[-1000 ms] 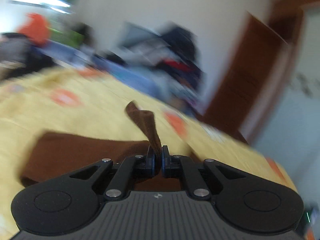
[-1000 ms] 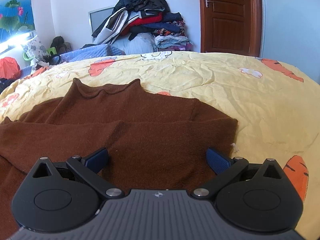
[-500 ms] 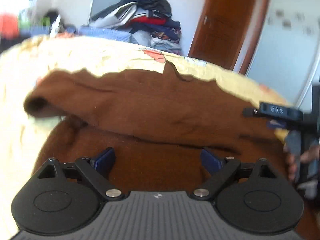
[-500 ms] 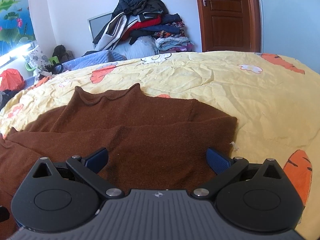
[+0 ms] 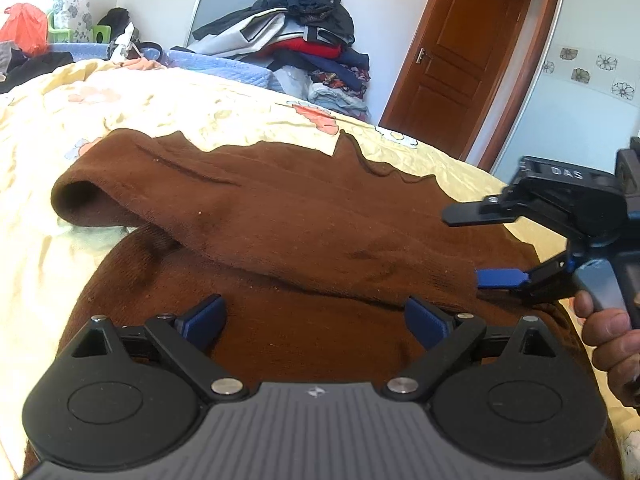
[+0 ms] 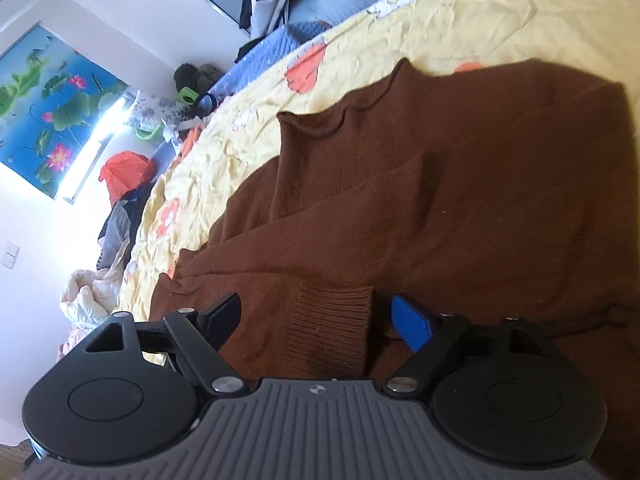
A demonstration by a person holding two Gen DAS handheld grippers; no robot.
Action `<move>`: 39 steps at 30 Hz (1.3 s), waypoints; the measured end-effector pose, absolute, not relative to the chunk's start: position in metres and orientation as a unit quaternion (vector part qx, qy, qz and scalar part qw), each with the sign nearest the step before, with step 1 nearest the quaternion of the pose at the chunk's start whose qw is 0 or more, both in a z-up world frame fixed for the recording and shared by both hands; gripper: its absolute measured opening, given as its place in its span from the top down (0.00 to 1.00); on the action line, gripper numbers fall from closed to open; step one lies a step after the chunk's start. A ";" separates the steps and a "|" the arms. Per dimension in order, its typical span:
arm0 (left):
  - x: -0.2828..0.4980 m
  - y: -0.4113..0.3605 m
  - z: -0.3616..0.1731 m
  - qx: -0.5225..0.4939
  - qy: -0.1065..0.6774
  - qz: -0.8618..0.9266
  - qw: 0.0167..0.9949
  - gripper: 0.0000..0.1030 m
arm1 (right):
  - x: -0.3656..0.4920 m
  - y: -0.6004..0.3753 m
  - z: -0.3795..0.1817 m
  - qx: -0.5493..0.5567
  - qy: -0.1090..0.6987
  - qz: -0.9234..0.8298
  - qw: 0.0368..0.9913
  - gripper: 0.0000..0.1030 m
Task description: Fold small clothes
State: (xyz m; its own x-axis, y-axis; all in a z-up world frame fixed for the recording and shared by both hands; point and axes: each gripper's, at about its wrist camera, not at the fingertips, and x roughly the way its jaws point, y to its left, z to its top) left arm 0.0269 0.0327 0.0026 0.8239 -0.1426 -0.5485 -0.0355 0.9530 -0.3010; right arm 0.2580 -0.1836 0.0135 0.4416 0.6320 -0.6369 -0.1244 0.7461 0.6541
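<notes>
Left wrist view, left to right: bed (image 5: 36, 208) under a yellow cartoon-print sheet, brown sweater (image 5: 288, 216) spread across it. One sleeve lies folded over the body, its open cuff end (image 5: 76, 204) pointing at the bed's left edge. Left tool (image 5: 316, 320) hovers over the sweater's near hem, fingers spread wide, nothing between them. Blue pads (image 5: 204, 318) sit just above the knit (contact unclear). Right tool (image 5: 484, 246) enters from the right edge, turned sideways, fingers spread, with the lower blue pad at the folded sleeve's right end. Right hand (image 5: 608, 344) grips its handle.

Right wrist view (camera rolled, bed tilts): rumpled white bedding (image 6: 92, 288) at the far left, then the sweater (image 6: 460, 184) filling the middle and right. Collar (image 6: 340, 120) points toward the bed's far edge, and a sleeve lies folded diagonally over the chest. A ribbed cuff (image 6: 332, 328) sits directly between the right tool's (image 6: 316, 316) spread fingers, not pinched, with a gap showing on both sides.

Background: clothes pile (image 5: 304, 40) against the far wall, wooden door (image 5: 452, 60) to its right, lotus poster (image 6: 48, 108) on the left wall.
</notes>
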 end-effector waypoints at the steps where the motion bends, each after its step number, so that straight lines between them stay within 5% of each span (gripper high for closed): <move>1: 0.027 0.033 0.003 -0.150 0.296 -0.029 0.943 0.05 | 0.260 -0.180 0.014 0.263 0.476 0.238 0.805 0.25; 6: 0.027 0.034 0.003 -0.155 0.294 -0.031 0.943 0.04 | 0.255 -0.158 0.015 0.200 0.494 0.250 0.808 0.63; 8: 0.027 0.034 0.003 -0.155 0.294 -0.031 0.943 0.04 | 0.256 -0.155 0.016 0.192 0.501 0.251 0.806 0.87; 13: 0.027 0.034 0.003 -0.155 0.294 -0.031 0.943 0.04 | 0.264 -0.177 0.063 0.238 0.439 0.288 0.817 0.88; 18: 0.027 0.034 0.003 -0.156 0.294 -0.031 0.942 0.04 | 0.282 -0.239 0.105 0.251 0.396 0.250 0.847 0.88; 29: 0.029 0.033 0.004 -0.151 0.295 -0.025 0.943 0.03 | 0.276 -0.317 0.024 0.278 0.467 0.133 0.829 0.87; 31: 0.026 0.035 0.013 -0.143 0.292 -0.009 0.946 0.03 | 0.279 -0.315 0.022 0.283 0.454 0.112 0.837 0.78; 35: 0.034 0.076 0.045 -0.202 0.246 0.008 0.948 0.03 | 0.268 -0.327 0.046 0.262 0.384 0.072 0.883 0.28; 39: 0.096 0.124 0.043 -0.228 0.290 0.067 0.927 0.03 | 0.259 -0.311 0.052 0.224 0.379 0.119 0.890 0.27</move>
